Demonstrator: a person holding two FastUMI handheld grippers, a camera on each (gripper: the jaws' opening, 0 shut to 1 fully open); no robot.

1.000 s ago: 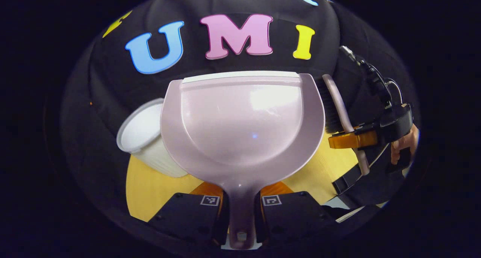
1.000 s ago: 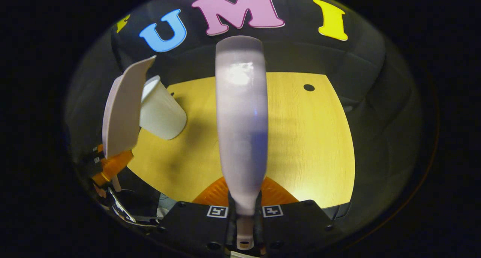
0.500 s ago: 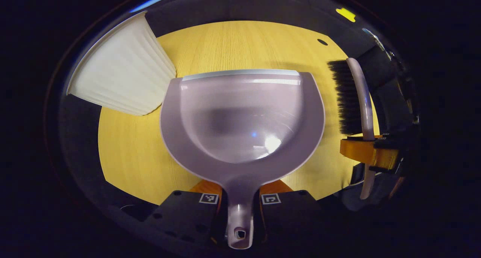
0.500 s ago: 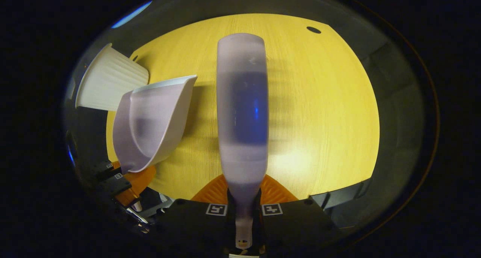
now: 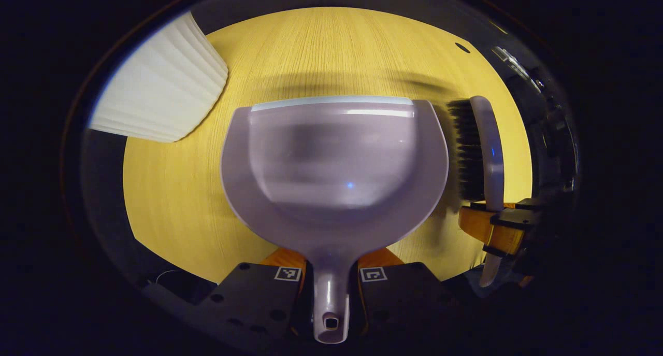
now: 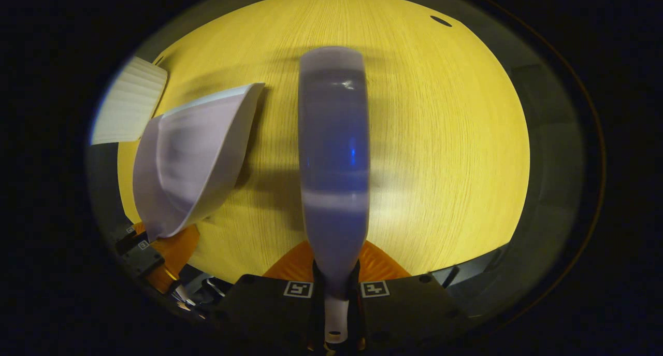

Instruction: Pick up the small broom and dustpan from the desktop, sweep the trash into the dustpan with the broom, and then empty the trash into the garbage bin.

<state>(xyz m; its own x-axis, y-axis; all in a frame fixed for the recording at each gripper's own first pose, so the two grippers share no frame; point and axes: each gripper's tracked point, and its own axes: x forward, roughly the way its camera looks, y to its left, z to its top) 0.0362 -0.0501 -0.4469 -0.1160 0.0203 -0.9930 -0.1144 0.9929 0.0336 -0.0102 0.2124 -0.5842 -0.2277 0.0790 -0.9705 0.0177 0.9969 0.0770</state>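
The pale lilac dustpan (image 5: 334, 164) is held out over the yellow wooden desktop (image 5: 176, 190), its handle pinched in my left gripper (image 5: 331, 288), which is shut on it. The pan looks bare inside. My right gripper (image 6: 335, 294) is shut on the handle of the small broom (image 6: 334, 154), whose lilac back faces its camera. In the left gripper view the broom (image 5: 484, 148) stands just right of the pan, its black bristles turned toward it, with the right gripper (image 5: 497, 226) below. In the right gripper view the dustpan (image 6: 191, 159) hangs to the left.
A white ribbed garbage bin (image 5: 160, 94) lies toward the far left of the desktop, also seen as the bin (image 6: 129, 107) beyond the dustpan. A small dark hole (image 6: 440, 20) marks the far right of the desktop. The desk's near edge runs just under both grippers.
Both grippers have tipped from facing the booth wall down toward the desktop and come lower. The dustpan has swung away from the bin, and the broom stays beside it.
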